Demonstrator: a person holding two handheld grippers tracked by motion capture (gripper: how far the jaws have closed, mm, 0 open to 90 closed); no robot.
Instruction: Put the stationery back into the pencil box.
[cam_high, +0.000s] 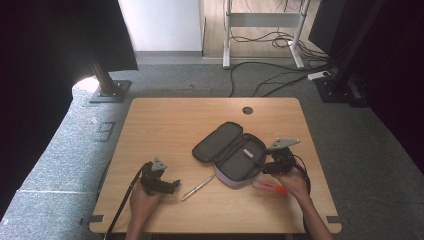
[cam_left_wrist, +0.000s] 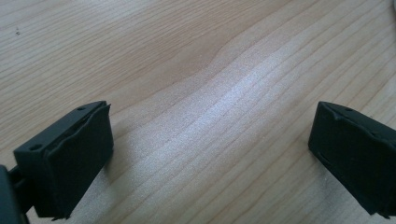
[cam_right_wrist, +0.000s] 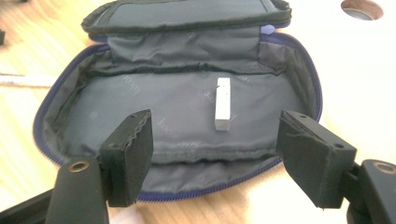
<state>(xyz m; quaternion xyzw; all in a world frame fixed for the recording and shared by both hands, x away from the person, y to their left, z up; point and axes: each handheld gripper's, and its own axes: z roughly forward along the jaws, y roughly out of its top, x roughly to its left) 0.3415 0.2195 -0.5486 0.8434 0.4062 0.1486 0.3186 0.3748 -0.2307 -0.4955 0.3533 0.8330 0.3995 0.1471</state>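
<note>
An open grey pencil case (cam_high: 230, 152) with a purple zip edge lies right of the table's middle, lid folded back. In the right gripper view the pencil case (cam_right_wrist: 140, 102) has a small white block (cam_right_wrist: 222, 103) lying inside it. My right gripper (cam_high: 268, 165) (cam_right_wrist: 217, 128) stands open at the case's near right edge, with nothing between its fingers. A pale pen (cam_high: 197, 187) lies on the wood left of the case. An orange marker (cam_high: 270, 187) lies under the right hand. My left gripper (cam_high: 167, 186) (cam_left_wrist: 212, 126) is open over bare wood, just left of the pen.
The wooden table (cam_high: 165, 125) has a round cable hole (cam_high: 247, 110) near its far edge. Beyond it are grey carpet, a black stand base (cam_high: 107, 92), loose cables (cam_high: 270, 80) and a desk frame. The table's far left part holds nothing.
</note>
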